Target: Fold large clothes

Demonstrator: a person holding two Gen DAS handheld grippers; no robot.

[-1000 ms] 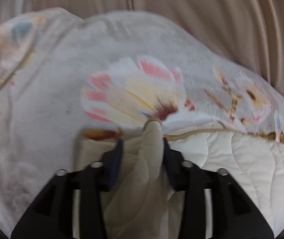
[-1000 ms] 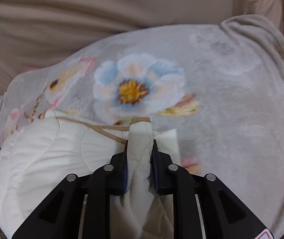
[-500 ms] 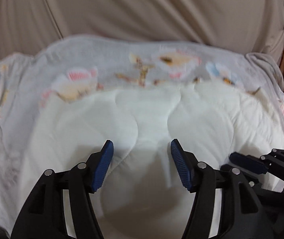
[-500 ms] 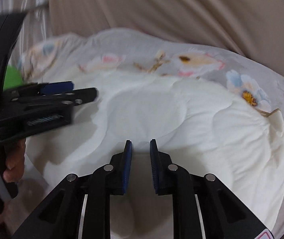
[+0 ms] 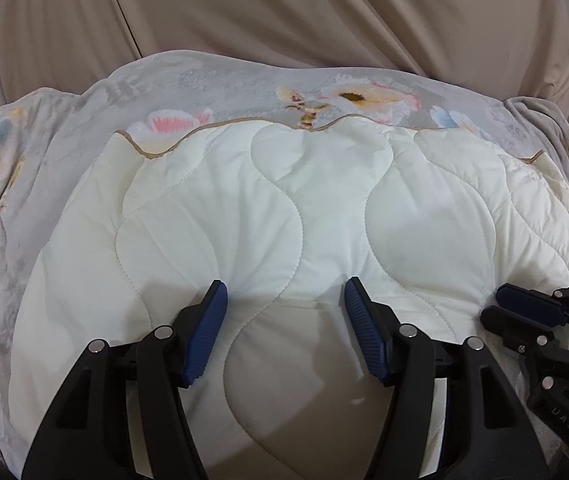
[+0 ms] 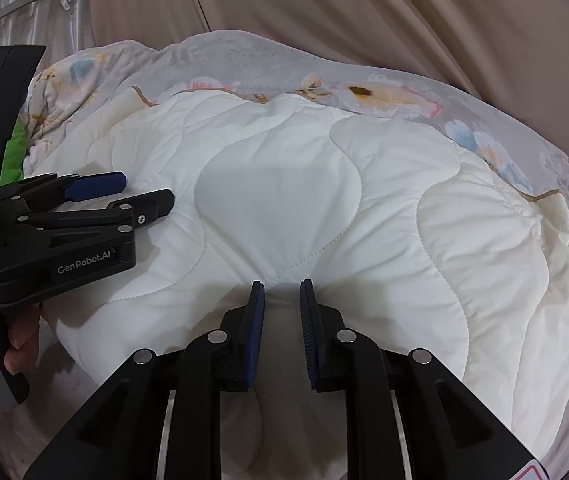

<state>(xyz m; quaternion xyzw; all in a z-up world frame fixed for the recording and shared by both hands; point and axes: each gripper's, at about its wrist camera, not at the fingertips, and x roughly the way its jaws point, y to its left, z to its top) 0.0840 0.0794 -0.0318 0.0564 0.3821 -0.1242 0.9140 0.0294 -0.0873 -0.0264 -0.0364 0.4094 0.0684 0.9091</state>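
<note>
The white quilt (image 5: 284,208) lies folded over a grey floral blanket (image 5: 224,76), its tan-trimmed edge toward the blanket's far edge. The left tool (image 5: 284,300) has just been opening; its jaws stand wide apart over the quilt, holding nothing. The right tool (image 6: 282,300) has a narrow gap, pads clear of the cloth.

Beige drapery behind the bed

A tan curtain (image 5: 264,12) hung in folds across the top — pale sheer fabric (image 6: 44,12) showed upper left.
</note>
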